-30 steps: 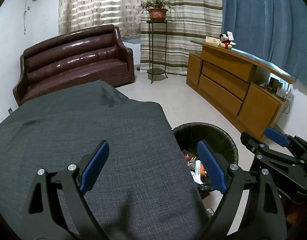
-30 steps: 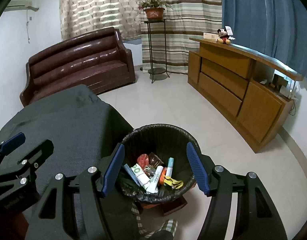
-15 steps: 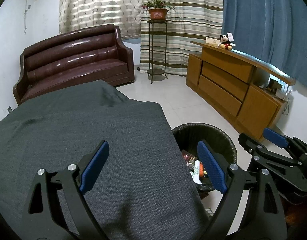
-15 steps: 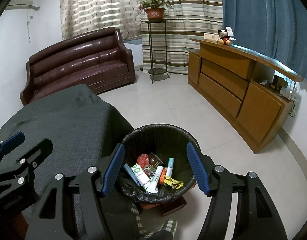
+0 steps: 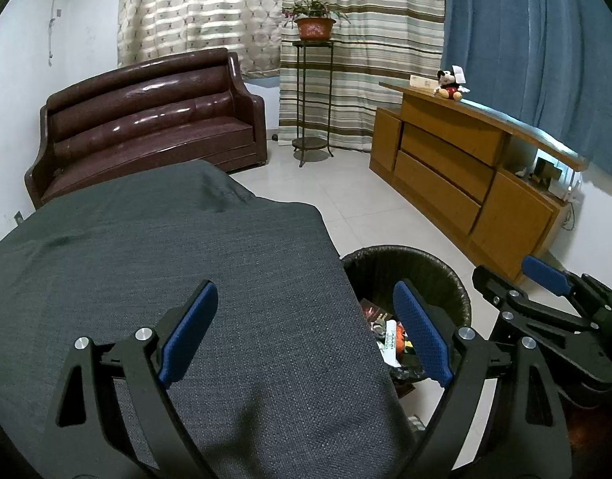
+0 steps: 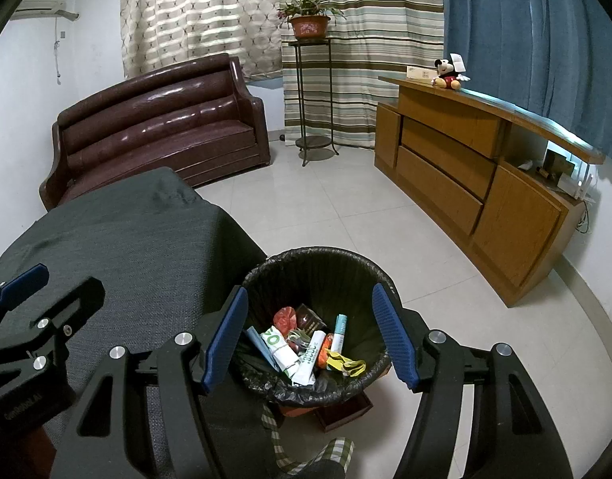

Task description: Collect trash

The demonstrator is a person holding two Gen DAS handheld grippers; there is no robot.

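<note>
Right wrist view: the right hand-held gripper [image 6: 310, 337] hangs over the black-lined trash bin [image 6: 266, 275], jaws spread apart with nothing between the blue pads. Inside the bin lies the trash [image 6: 306, 349]: wrappers, a tube, a red scrap and a yellow piece. The bin stands on the tiled floor just beside the grey-clothed surface [image 5: 166, 247]. The left hand-held gripper [image 5: 306, 327] hovers over that cloth, jaws wide and holding nothing.

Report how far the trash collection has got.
Done: wrappers and packets lie in the black-lined bin beside the grey-covered table. In hand: nothing; the left tool and right tool are both open and empty. Left: no loose trash shows on the cloth or floor.
</note>
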